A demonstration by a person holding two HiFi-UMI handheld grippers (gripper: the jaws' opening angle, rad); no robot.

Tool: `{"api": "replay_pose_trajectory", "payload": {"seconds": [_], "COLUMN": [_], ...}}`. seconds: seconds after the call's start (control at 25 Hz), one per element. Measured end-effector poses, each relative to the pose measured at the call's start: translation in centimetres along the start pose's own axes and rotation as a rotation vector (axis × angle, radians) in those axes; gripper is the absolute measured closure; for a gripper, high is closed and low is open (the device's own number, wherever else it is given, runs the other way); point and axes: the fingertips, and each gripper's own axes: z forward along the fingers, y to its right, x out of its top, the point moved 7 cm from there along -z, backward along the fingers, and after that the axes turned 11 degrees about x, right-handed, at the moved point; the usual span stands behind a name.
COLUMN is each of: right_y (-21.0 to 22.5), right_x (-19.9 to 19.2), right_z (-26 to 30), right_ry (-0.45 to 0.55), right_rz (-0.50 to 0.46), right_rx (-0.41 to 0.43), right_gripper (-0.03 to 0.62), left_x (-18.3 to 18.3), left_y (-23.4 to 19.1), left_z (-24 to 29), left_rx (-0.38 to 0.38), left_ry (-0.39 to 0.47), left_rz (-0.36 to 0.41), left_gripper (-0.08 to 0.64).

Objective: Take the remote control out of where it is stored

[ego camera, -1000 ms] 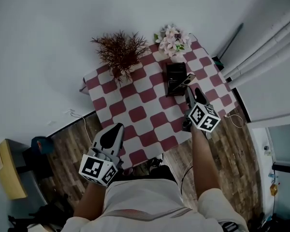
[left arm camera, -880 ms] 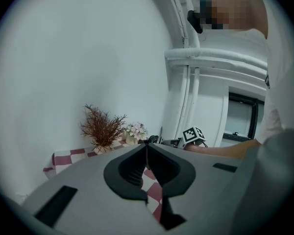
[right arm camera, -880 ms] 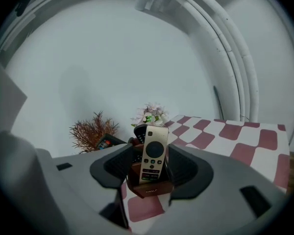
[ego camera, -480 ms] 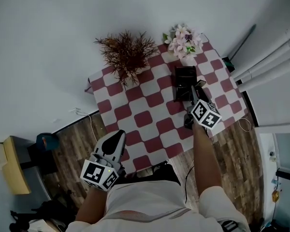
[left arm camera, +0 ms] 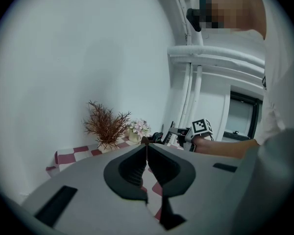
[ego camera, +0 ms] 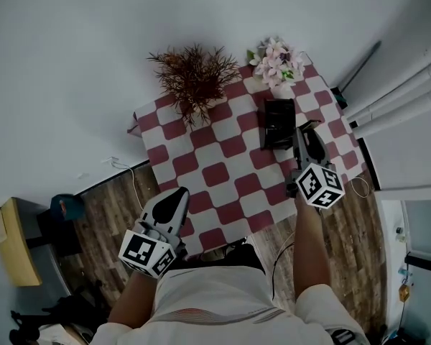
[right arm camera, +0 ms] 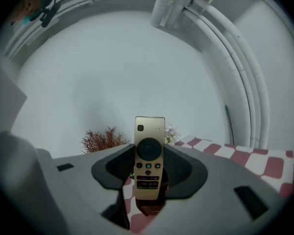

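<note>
Left gripper (ego camera: 174, 196) hangs over the near edge of the checked table (ego camera: 223, 185), at its 7 o'clock, with jaws together and empty. Right gripper (ego camera: 306, 136), whose jaws have just been closing, clamps the gold remote control (right arm camera: 149, 153) upright, just beside the black holder (ego camera: 278, 123) at its 3 o'clock. Beyond the holder stand a dried plant (ego camera: 194, 77) at 10 o'clock and pink flowers (ego camera: 276, 60) at 12.

Head view: we look steeply down from high above the checked table (ego camera: 223, 171). Left gripper view: low, off the near corner, facing across it to the wall; it also catches the right gripper (ego camera: 306, 134). Right gripper view: close over the tabletop, wall-facing. All three share the dried plant (ego camera: 194, 77) and the pink flowers (ego camera: 276, 57).
</note>
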Motion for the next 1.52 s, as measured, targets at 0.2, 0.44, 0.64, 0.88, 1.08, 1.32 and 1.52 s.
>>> {"api": "replay_pose_trajectory", "payload": {"seconds": [0.2,0.44,0.64,0.88,1.08,1.32,1.52], "right_y": [-0.7,2.2,5.0,6.1,6.2,6.8,6.5], "right_x": [4.1,4.9,-0.5,-6.2,-9.8,-12.7,-13.5], "right_z": [-3.1,-4.9,-4.7,-3.4,-1.6,0.3,0.2], "right_ry": [-0.099,-0.486,-0.861,-1.151,-1.393,-1.552,-1.551], "right_rz": [-0.151,-0.297,-0.319,-0.38,-0.424,-0.43,-0.455], "right_rx": [0.0,-0.037,-0.063,-0.022,0.063,0.095,0.093], "right_gripper": [0.405,0.405,0.405,0.407,0.407,0.406,0.405], "left_x": [0.1,0.2,0.2,-0.3,-1.0,-1.1,-1.3], "left_y": [-0.6,-0.2,0.4,0.9,0.8,0.7,0.1], "left_z": [-0.4,-0.3,0.3,0.6,0.7,0.5,0.1], "left_rx": [-0.019,-0.03,-0.034,-0.017,0.011,0.03,0.039], "left_ry": [0.011,0.036,0.044,0.031,0.018,0.022,0.024], "left_rz": [-0.008,-0.024,-0.036,-0.049,-0.061,-0.067,-0.071], "left_gripper": [0.543,0.543,0.543,0.543,0.543,0.543,0.543]}}
